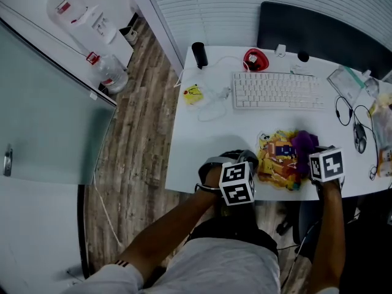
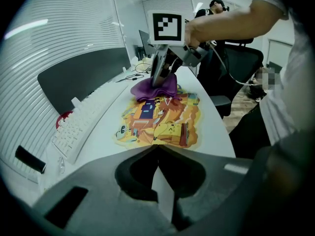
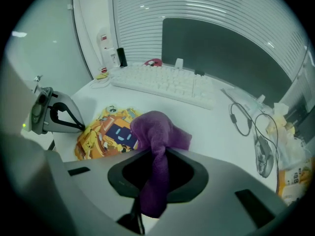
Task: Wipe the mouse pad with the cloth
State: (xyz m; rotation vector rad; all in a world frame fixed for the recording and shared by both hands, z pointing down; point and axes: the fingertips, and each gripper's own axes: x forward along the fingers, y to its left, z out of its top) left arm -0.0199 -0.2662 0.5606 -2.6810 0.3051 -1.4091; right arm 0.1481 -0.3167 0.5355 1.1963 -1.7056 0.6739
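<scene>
Head view: mouse pad (image 1: 278, 159) lies at the surface (image 1: 208, 146) front edge. Left gripper view: left gripper (image 2: 157, 149) closed, empty, at pad's edge. Right gripper view: right gripper (image 3: 155, 157) clamps cloth (image 3: 155, 129), resting on pad. Risk: unpinned pad may slide.

My head camera sits high and looks steeply down, so I see the white desk (image 1: 208, 139) from well above, with the floor (image 1: 135, 133) off to the left. The camera on my left gripper (image 2: 157, 147) rides low over the desk's near edge and faces along it, with the mouse pad (image 2: 160, 119) just ahead and my right gripper (image 2: 157, 82) beyond. The camera on the right gripper looks across the desk towards the keyboard (image 3: 167, 85) and the blinds (image 3: 197, 9), with the cloth (image 3: 155, 129) right up against it. All three views share the mouse pad and keyboard, and each gripper view catches the other gripper.
</scene>
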